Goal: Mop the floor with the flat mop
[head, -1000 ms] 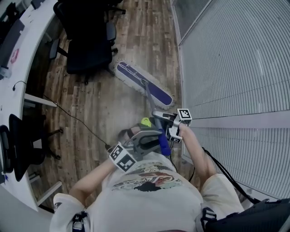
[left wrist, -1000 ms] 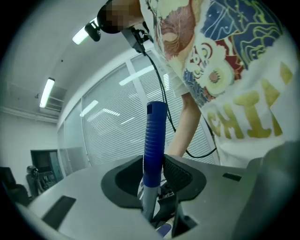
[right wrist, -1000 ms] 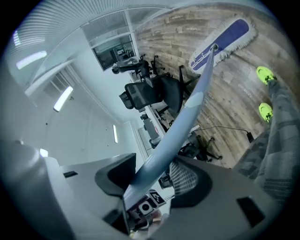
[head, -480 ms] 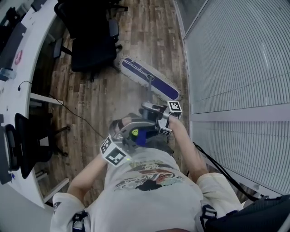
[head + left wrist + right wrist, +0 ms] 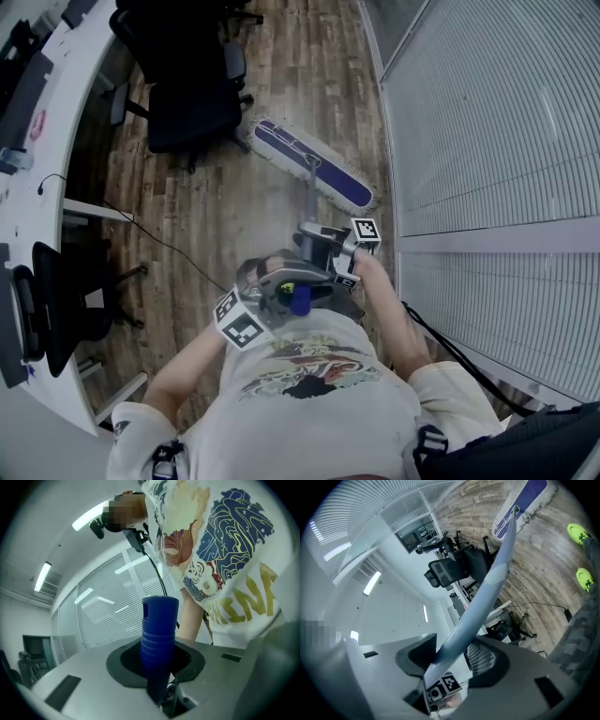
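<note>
Left gripper [image 5: 286,292] jaws have just been closing and now pinch the blue handle end [image 5: 158,639]. Right gripper [image 5: 319,239], ahead, clamps the pole [image 5: 487,588]. With the grip secured, mopping can likely continue.

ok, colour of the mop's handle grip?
Blue handle grip, ribbed; shows best in the left gripper view.

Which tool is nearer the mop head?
Right: the right tool grips the pole nearer the mop head; the left tool, jaws just closing, holds the blue end farther back.
</note>
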### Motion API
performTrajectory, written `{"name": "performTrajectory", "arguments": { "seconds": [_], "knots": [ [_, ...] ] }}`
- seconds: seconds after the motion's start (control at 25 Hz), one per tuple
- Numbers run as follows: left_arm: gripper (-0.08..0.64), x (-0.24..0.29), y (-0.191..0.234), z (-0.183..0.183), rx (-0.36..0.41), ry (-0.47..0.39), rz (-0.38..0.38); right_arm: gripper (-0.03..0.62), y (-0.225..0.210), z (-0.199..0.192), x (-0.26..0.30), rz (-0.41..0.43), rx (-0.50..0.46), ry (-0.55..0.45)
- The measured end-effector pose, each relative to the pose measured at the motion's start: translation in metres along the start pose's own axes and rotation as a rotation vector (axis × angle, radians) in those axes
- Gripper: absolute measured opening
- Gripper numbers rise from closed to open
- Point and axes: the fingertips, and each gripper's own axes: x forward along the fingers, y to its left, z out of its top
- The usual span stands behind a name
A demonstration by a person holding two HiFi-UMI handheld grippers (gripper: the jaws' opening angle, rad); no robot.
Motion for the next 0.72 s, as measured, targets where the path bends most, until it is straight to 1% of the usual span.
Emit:
{"name": "performTrajectory", "arguments": {
  "seconds": [0.08, 0.16, 0.24, 0.28, 0.36, 0.44, 0.52, 0.64, 0.72],
  "knots": [
    [0.094, 0.003, 0.001, -0.011, 0.007, 0.015, -0.010, 0.209, -0.002, 0.010, 0.000, -0.002, -0.014, 0.005],
    [0.094, 0.005, -0.012, -0.028, 0.026, 0.058, -0.047, 0.209, -0.016, 0.019, -0.004, -0.036, -0.026, 0.023],
    [0.094, 0.009, -0.018, -0.050, 0.040, 0.101, -0.067, 0.202, -0.029, 0.035, -0.010, -0.080, -0.026, 0.007],
    [0.094, 0.013, -0.012, -0.062, 0.041, 0.117, -0.063, 0.194, -0.030, 0.050, -0.010, -0.086, -0.020, -0.014],
    [0.094, 0.029, 0.016, -0.084, 0.036, 0.137, -0.043, 0.183, -0.017, 0.088, -0.008, -0.069, -0.006, -0.048],
    [0.094, 0.052, 0.053, -0.103, 0.028, 0.143, -0.021, 0.183, 0.003, 0.132, -0.009, -0.057, -0.002, -0.056],
    [0.094, 0.077, 0.096, -0.119, 0.019, 0.134, 0.012, 0.183, 0.025, 0.176, -0.010, -0.044, -0.004, -0.047],
    [0.094, 0.117, 0.168, -0.138, 0.005, 0.104, 0.071, 0.184, 0.070, 0.243, -0.007, -0.005, -0.008, -0.032],
    [0.094, 0.143, 0.214, -0.149, -0.004, 0.088, 0.098, 0.186, 0.099, 0.285, -0.006, 0.018, -0.007, -0.029]
  ]
}}
